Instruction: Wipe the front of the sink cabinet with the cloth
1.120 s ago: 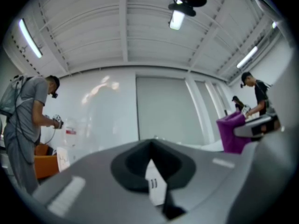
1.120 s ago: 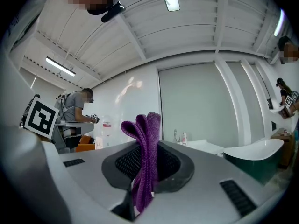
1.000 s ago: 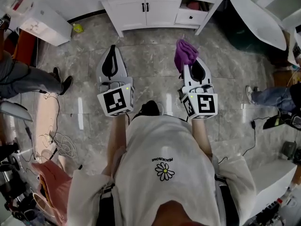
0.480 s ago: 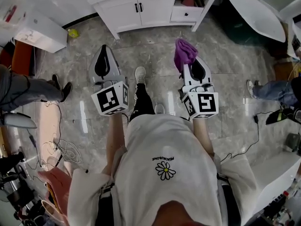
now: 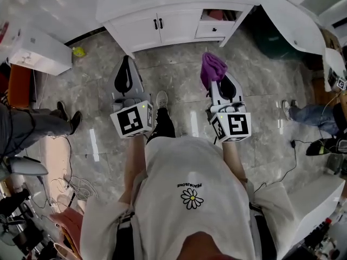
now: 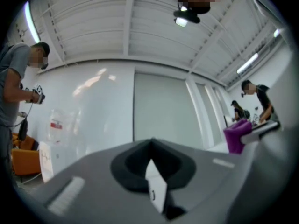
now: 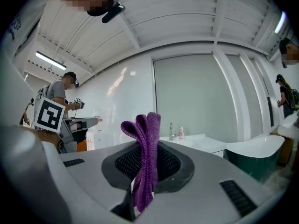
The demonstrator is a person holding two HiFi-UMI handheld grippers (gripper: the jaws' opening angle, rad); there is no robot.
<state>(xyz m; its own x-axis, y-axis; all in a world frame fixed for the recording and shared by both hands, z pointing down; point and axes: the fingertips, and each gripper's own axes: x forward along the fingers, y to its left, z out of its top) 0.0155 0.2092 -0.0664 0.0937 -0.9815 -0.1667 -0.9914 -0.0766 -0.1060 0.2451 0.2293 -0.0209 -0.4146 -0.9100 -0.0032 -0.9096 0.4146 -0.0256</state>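
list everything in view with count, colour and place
sink cabinet: one, white, top centre
cloth: one, purple, in the right tongs
tub: one, white, top right
small unit: one, white, top left
small object: one, yellow, floor beside that unit
bystanders: two, grey and blue trousers, left and right edges
left tongs: one, grey, shut, empty
right tongs: one, grey, shut on the cloth
shirt: one, white, bottom centre

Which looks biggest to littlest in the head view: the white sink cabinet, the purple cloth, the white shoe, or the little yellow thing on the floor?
1. White sink cabinet, by far.
2. Purple cloth.
3. White shoe.
4. Yellow thing, smallest. The shoe sits nearer the camera, so those last two are unsure.
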